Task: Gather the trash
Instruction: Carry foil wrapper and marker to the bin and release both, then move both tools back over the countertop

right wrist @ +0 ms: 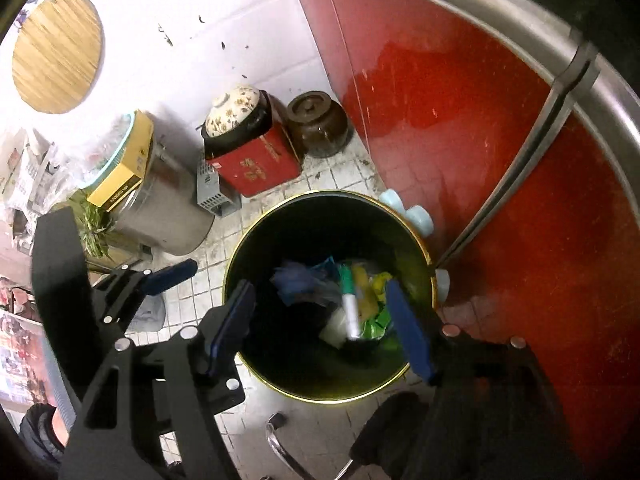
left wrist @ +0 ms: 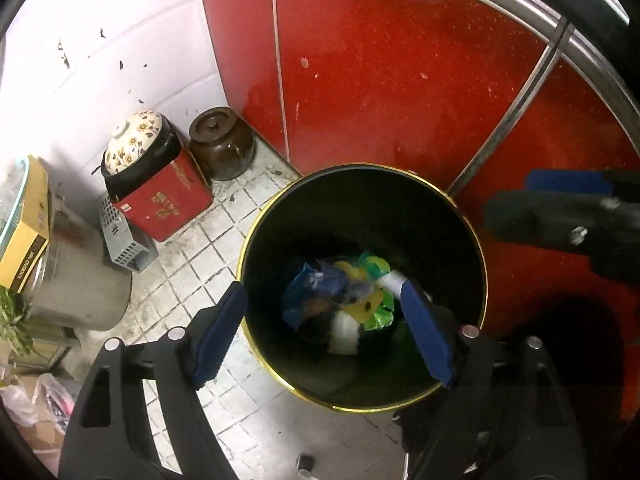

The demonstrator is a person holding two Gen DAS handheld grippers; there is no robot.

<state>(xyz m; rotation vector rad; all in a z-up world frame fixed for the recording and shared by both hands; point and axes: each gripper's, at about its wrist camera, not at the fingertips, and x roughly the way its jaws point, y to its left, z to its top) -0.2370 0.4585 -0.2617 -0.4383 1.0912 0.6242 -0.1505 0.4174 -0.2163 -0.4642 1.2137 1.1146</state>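
Note:
A black round trash bin with a gold rim [left wrist: 478, 236] [right wrist: 428, 256] stands on the tiled floor by a red cabinet. Inside lies trash [left wrist: 344, 300] [right wrist: 352, 300]: blue plastic, green and yellow wrappers, white pieces. A white tube [right wrist: 351, 316] lies blurred among it. My left gripper [left wrist: 324, 328] is open and empty above the bin's near rim. My right gripper [right wrist: 320, 324] is open and empty above the bin; in the left wrist view it shows [left wrist: 560, 216] at the right edge. The left gripper also shows in the right wrist view [right wrist: 168, 276].
A red tin [left wrist: 168, 200] with a flowered pot on it, a brown jar [left wrist: 222, 144] and a grey basket [left wrist: 124, 236] stand by the white wall. A metal pot [right wrist: 168, 208] with a yellow box stands left. Pale blue objects [right wrist: 416, 212] lie behind the bin.

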